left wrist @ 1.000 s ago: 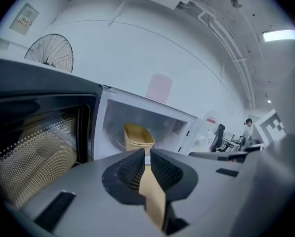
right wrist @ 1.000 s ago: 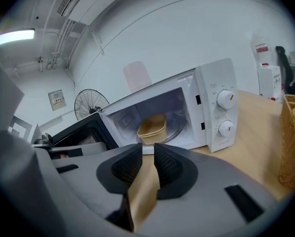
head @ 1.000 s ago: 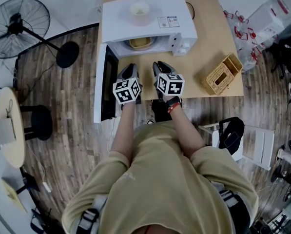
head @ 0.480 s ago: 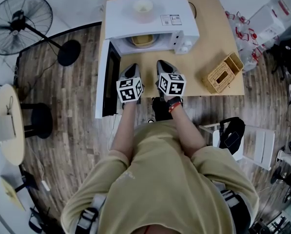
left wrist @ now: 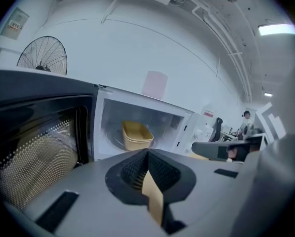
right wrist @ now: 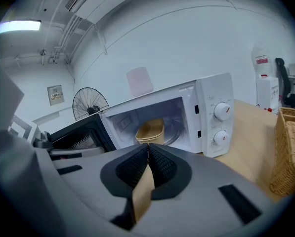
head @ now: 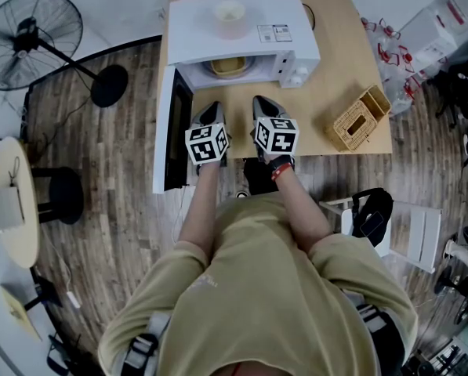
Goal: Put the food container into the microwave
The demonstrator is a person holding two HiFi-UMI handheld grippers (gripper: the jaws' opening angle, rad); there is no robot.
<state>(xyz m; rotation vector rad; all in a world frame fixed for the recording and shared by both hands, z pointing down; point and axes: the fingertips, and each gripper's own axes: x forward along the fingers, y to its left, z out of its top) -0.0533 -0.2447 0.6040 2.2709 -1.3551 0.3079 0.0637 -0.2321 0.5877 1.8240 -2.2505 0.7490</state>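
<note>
Container (head: 232, 67) in microwave (head: 194, 30), cup (head: 231, 18) seemingly atop

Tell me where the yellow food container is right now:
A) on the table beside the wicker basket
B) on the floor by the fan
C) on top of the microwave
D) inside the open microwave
D: the yellow food container sits inside the cavity of the white microwave, and its door hangs wide open.
</note>
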